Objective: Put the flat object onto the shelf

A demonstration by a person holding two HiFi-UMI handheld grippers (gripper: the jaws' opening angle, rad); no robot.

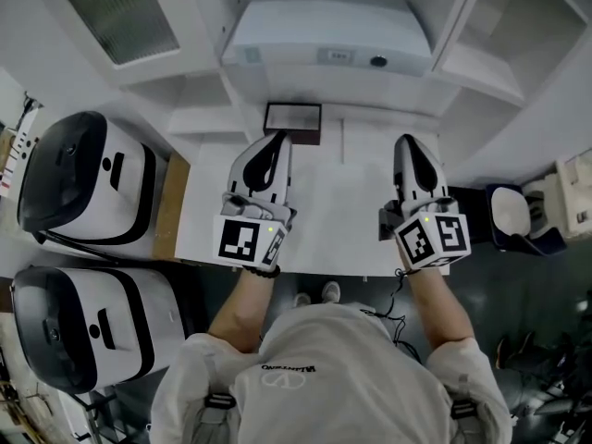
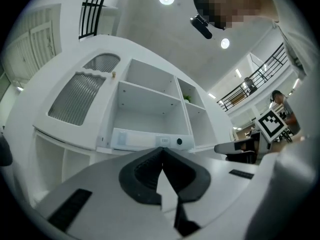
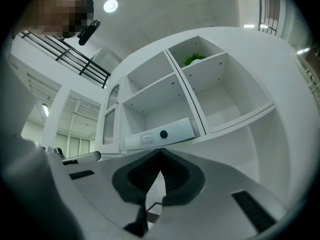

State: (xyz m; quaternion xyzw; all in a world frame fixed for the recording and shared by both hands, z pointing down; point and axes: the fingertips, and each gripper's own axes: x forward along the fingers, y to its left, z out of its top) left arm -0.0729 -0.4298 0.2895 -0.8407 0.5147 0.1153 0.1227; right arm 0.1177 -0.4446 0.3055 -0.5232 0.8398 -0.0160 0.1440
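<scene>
Dark-framed, the flat object [image 1: 292, 119] looks stiff and light; its near edge suits a pinch. Left gripper [image 1: 279, 137] and right gripper [image 1: 405, 141] fingers are clenched, empty.

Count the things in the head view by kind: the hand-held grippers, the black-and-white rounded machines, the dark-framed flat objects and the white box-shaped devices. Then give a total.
Grey hand-held grippers with marker cubes: 2 (left gripper, right gripper)
Black-and-white rounded machines: 2 ()
Dark-framed flat rectangular object: 1
White box-shaped device with a round black button: 1
Total: 6
</scene>
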